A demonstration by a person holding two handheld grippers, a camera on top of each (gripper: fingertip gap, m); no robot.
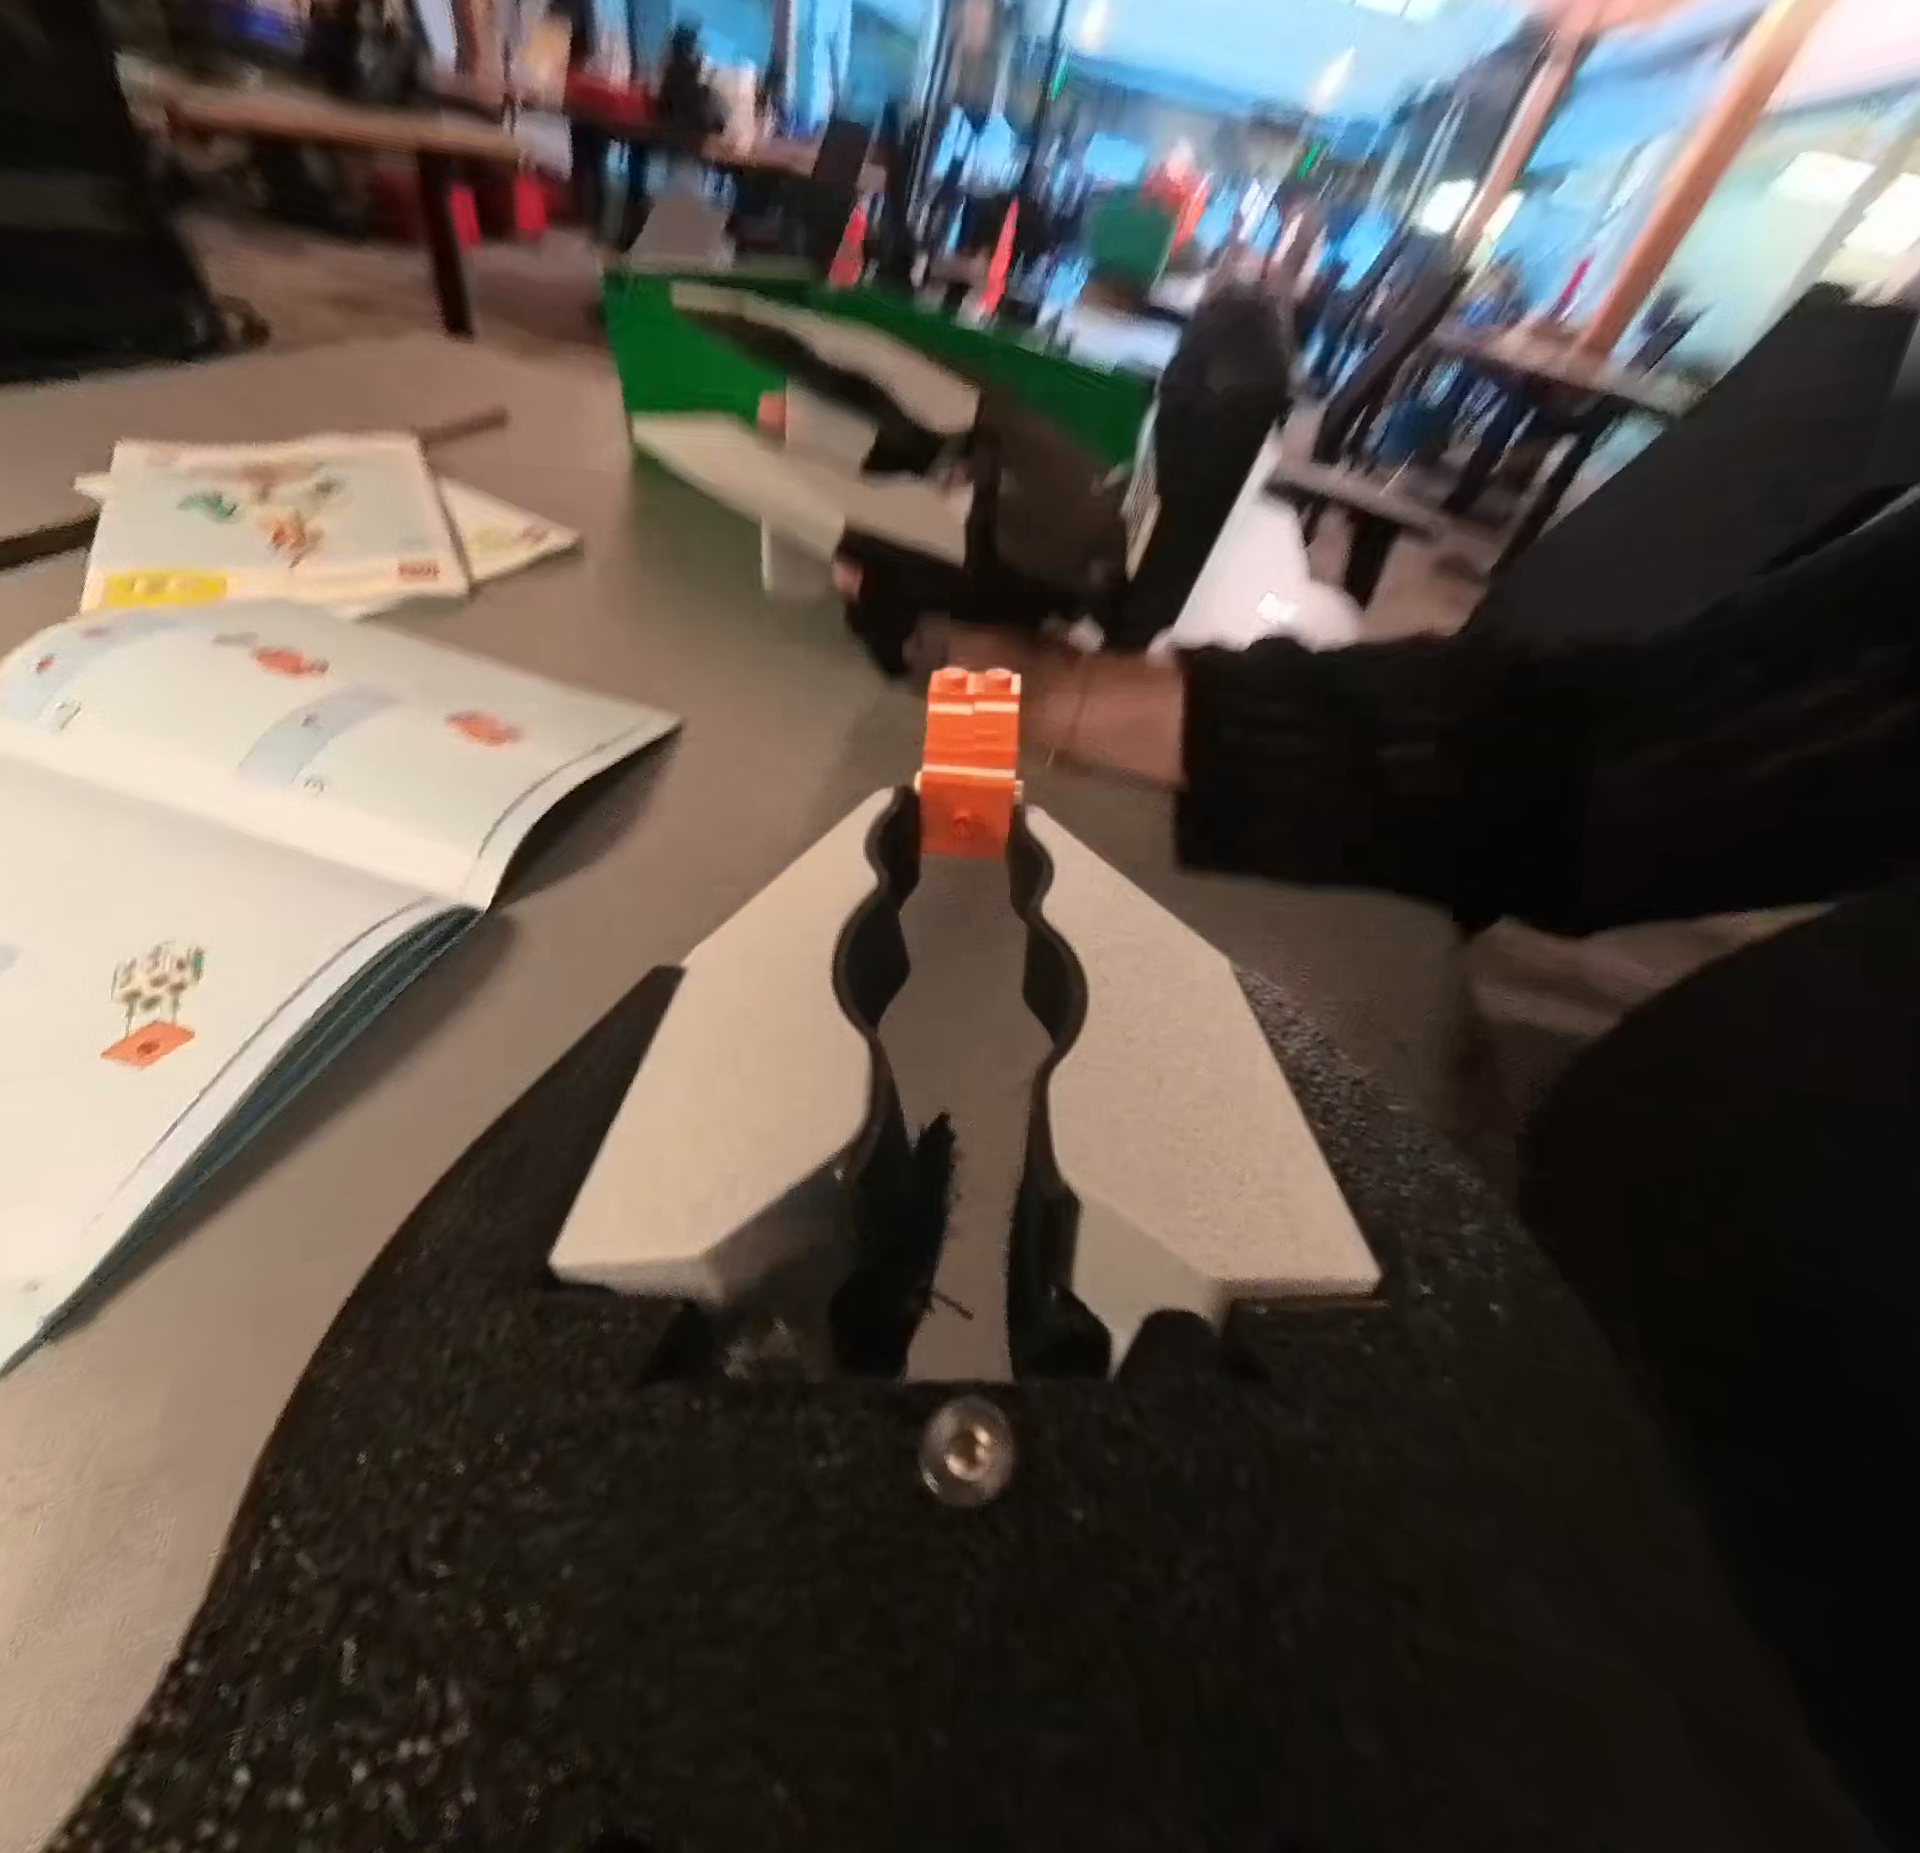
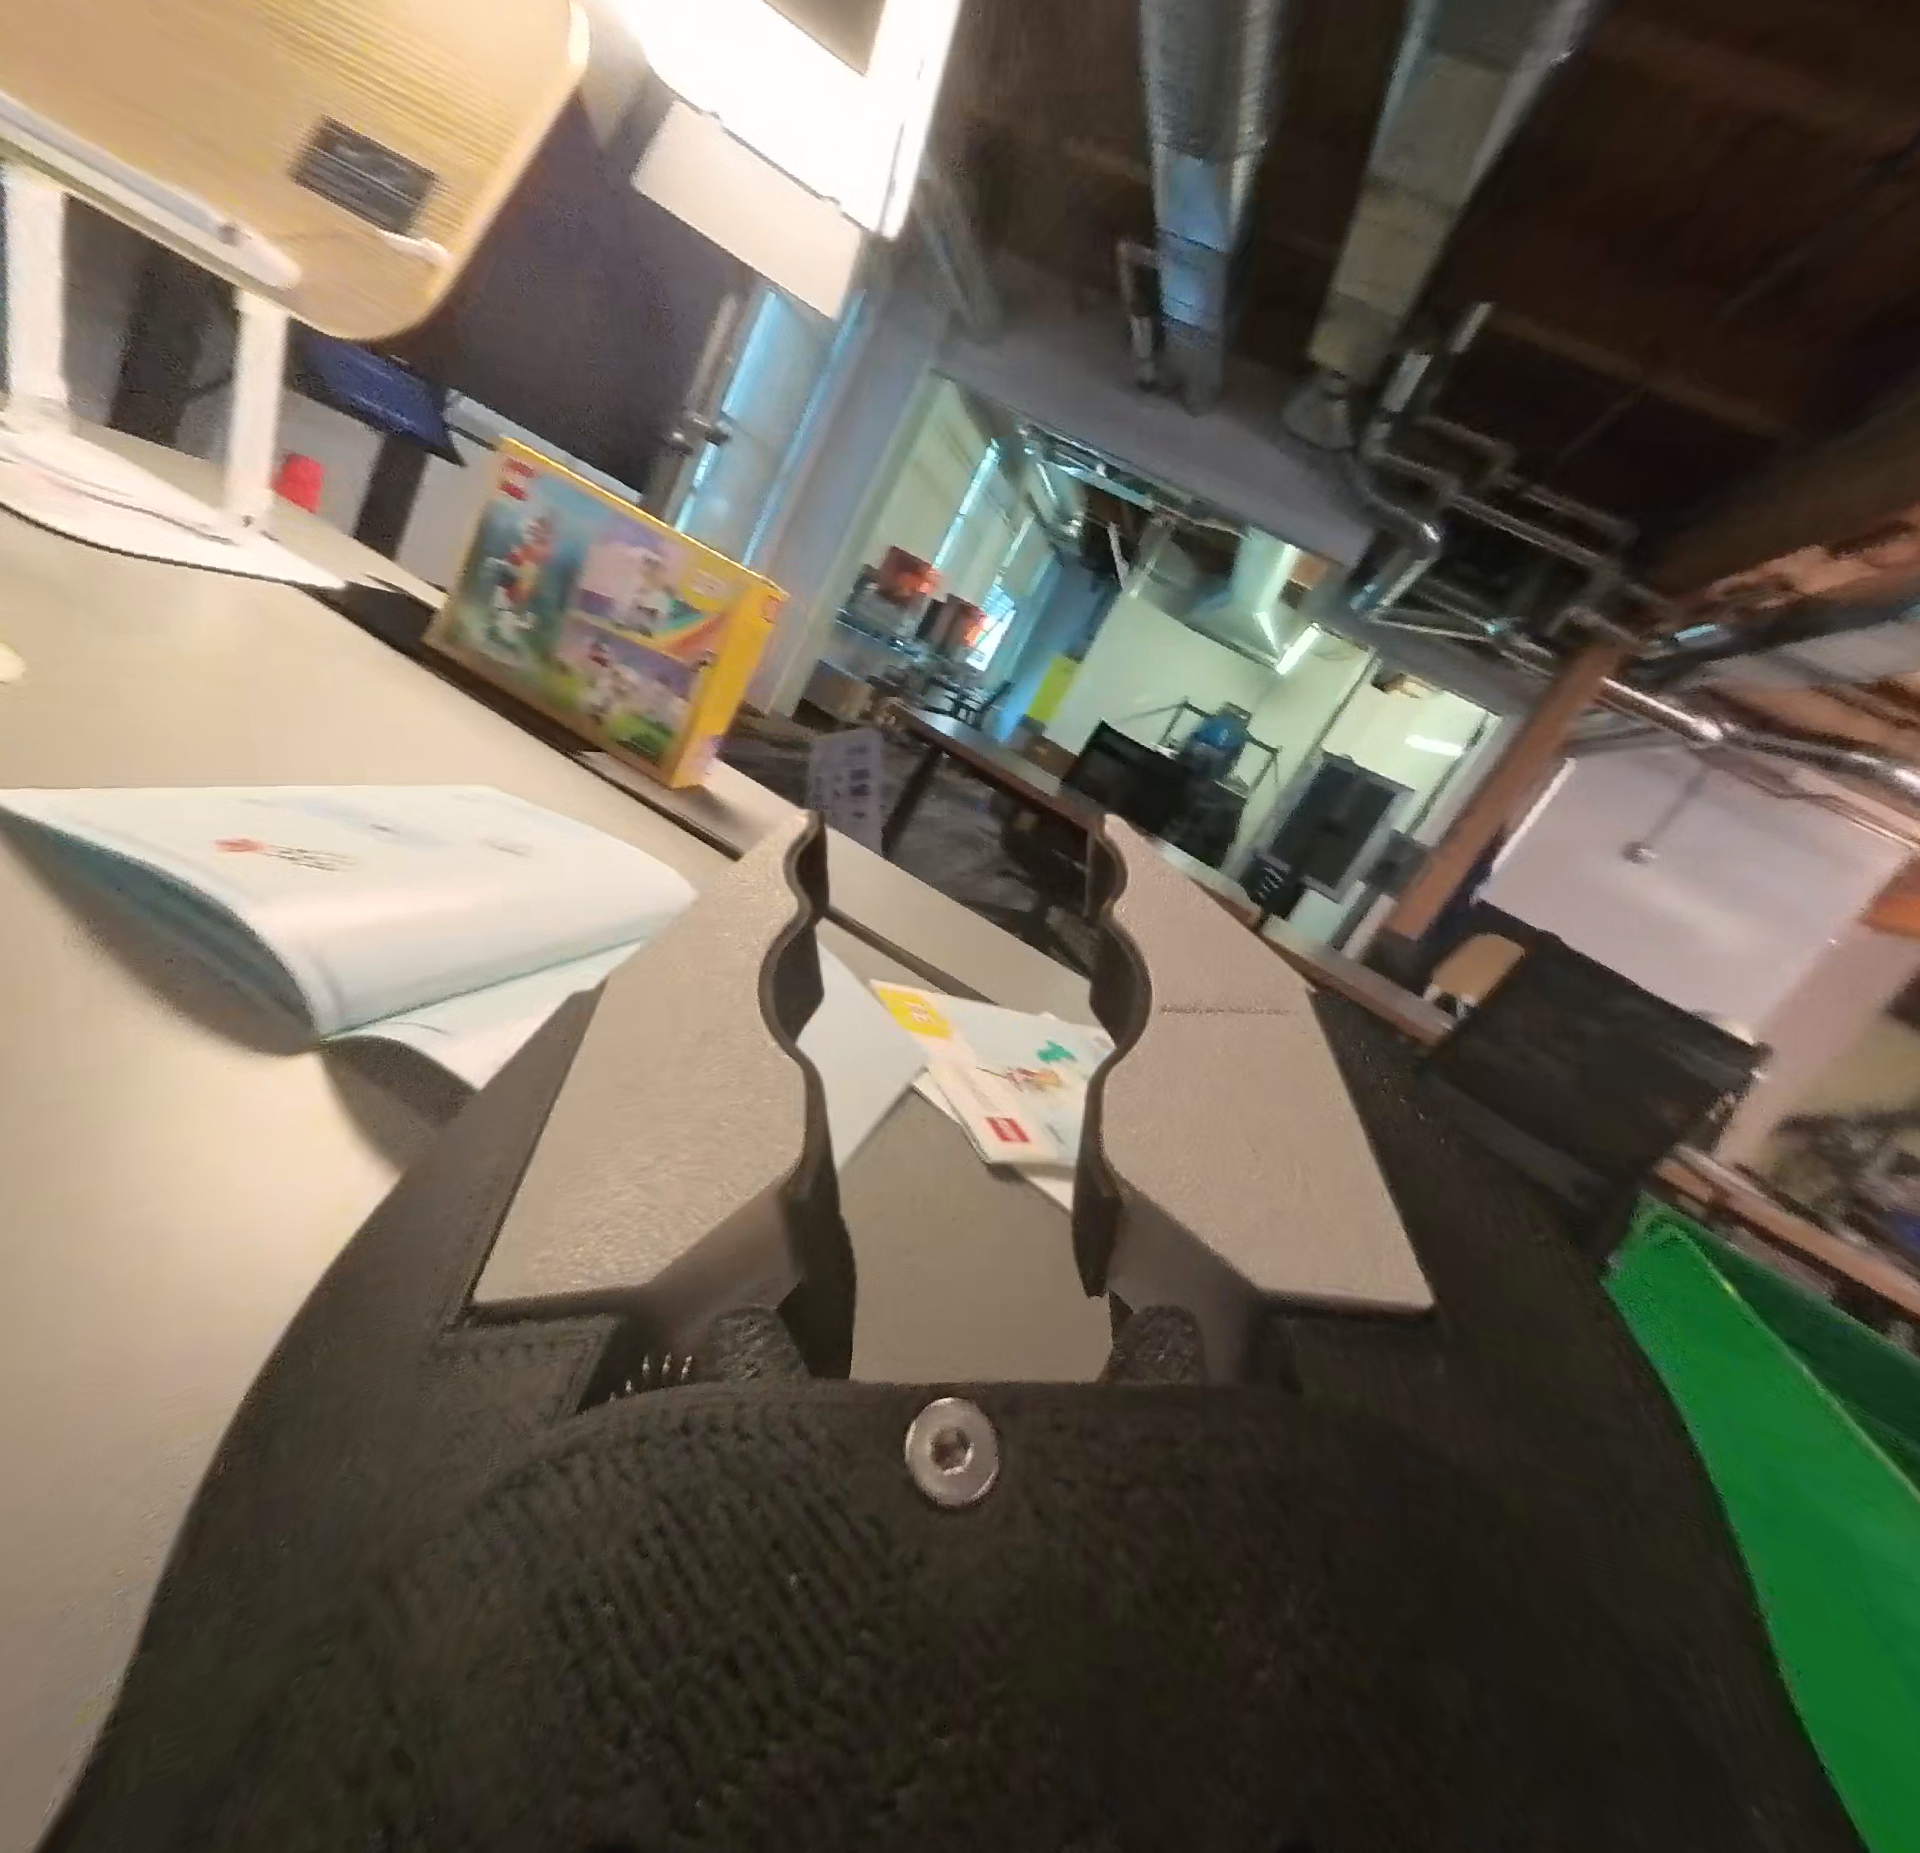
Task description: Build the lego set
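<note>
My left gripper (image 1: 966, 816) is shut on a small orange lego assembly (image 1: 971, 754), a stack of orange bricks with studs on top, held above the grey table (image 1: 675, 681). The right gripper (image 1: 914, 453) shows farther off in the left wrist view, blurred, in front of a green tray (image 1: 707, 369), held by a hand with a black sleeve (image 1: 1507, 743). In the right wrist view my right gripper (image 2: 956, 847) is open and empty, tilted above the table. An open instruction booklet (image 1: 208, 847) lies at the left; it also shows in the right wrist view (image 2: 343, 889).
Smaller leaflets (image 1: 281, 525) lie behind the booklet, and show between my right fingers (image 2: 997, 1076). A yellow lego box (image 2: 613, 640) stands at the table's far edge. The green tray's edge (image 2: 1787, 1440) is at the right. A white lamp stand (image 2: 249, 401) is at far left. The gap from one gripper's tips to the other's is roughly 20 centimeters.
</note>
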